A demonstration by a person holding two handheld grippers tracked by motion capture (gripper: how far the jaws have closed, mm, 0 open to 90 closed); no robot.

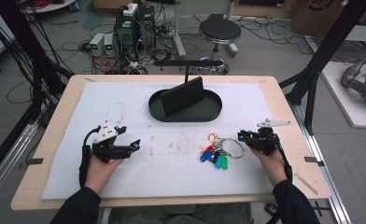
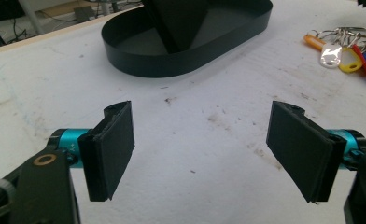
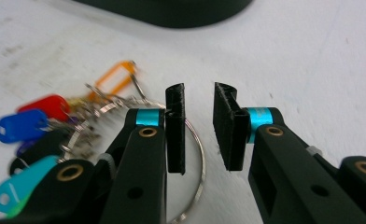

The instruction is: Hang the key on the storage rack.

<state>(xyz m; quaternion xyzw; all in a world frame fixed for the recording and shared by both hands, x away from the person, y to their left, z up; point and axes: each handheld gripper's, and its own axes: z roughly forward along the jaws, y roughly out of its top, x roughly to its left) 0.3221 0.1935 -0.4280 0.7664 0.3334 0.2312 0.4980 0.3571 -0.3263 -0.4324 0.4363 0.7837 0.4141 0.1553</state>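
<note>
On stained white mat (image 1: pixel 125 177), left tool (image 2: pixel 200 154) wide apart, right tool (image 3: pixel 199 126) narrowly parted, perhaps touching key ring (image 1: pixel 235 148).

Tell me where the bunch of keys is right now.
In the high view the bunch of keys lies on the white mat right of centre, just left of the right gripper and in front of the black oval tray.

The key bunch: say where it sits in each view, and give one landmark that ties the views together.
High view: key bunch right of centre on the white mat, just left of the right claw.
Left gripper view: upper right corner.
Right gripper view: left side, its large ring under the claw's left jaw.
Shared landmark: the black oval tray beyond the keys.
</note>
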